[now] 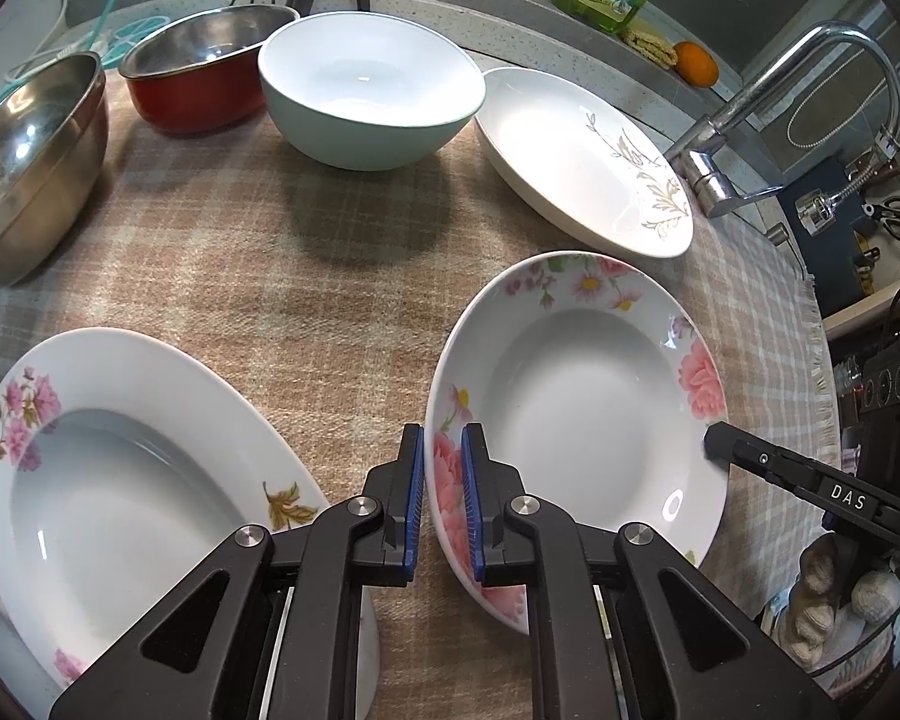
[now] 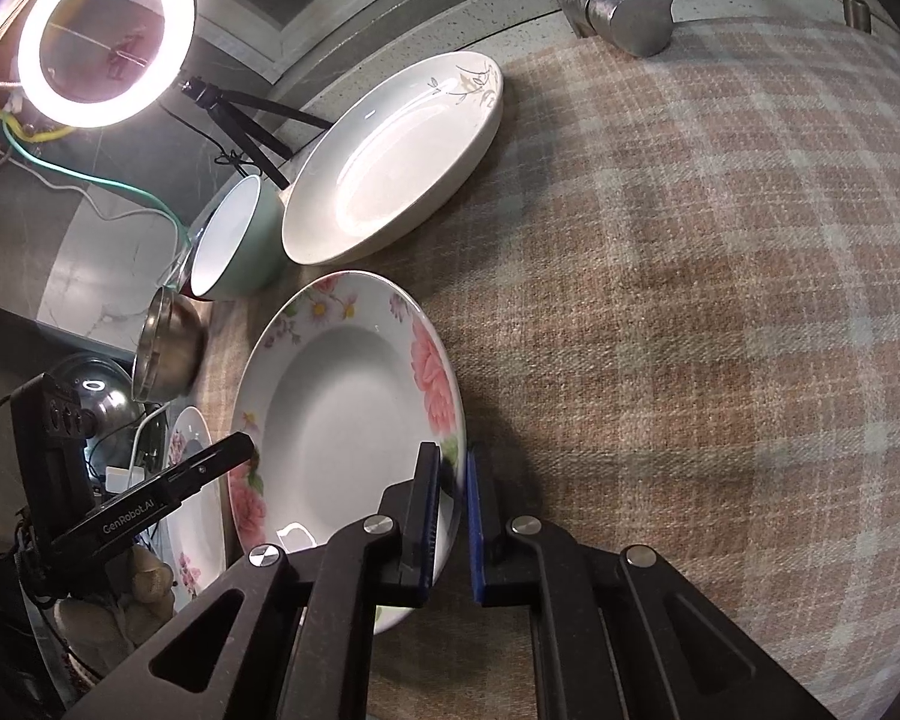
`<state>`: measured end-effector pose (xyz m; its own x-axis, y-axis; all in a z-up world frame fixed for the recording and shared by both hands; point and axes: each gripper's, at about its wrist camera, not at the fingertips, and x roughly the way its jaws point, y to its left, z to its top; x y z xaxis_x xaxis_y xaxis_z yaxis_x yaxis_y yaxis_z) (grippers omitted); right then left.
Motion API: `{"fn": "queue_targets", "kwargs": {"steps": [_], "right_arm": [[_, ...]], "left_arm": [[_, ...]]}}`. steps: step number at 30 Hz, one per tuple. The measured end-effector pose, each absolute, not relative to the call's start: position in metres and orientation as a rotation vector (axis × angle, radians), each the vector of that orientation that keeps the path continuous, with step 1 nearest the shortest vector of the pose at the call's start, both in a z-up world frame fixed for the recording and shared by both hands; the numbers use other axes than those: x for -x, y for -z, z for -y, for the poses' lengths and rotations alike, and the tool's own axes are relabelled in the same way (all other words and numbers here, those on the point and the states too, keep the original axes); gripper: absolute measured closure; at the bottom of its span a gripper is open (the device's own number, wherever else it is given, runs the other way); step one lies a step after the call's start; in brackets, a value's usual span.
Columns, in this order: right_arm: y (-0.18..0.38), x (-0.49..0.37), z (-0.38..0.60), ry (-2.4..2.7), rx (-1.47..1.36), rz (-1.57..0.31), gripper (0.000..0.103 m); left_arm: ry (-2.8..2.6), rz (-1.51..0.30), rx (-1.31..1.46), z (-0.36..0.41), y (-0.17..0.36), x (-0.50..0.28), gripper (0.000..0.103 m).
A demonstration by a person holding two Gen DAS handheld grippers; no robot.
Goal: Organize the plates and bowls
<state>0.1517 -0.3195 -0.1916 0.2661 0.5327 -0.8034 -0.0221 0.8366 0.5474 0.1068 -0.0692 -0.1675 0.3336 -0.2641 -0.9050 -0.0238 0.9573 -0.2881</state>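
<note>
Left hand-held gripper [image 1: 441, 450] clamps rose plate [image 1: 582, 420] rim | right hand-held gripper [image 2: 453, 480] clamps opposite rim

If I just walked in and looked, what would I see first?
Probably the pink-rose plate in the middle of the checked tablecloth, pinched on opposite rims by the left hand-held gripper and the right hand-held gripper. Next, the glowing ring light at the back left, beyond the mint green bowl.
</note>
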Motion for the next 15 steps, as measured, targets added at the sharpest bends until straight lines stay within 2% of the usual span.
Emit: {"fn": "queue_targets", "kwargs": {"steps": [15], "right_arm": [[0.1855,-0.1487,0.3196,-0.372,-0.470,-1.252,0.095]], "left_arm": [[0.163,-1.206,0.300,0.0672,0.1639,-0.1040,0.093]]}}
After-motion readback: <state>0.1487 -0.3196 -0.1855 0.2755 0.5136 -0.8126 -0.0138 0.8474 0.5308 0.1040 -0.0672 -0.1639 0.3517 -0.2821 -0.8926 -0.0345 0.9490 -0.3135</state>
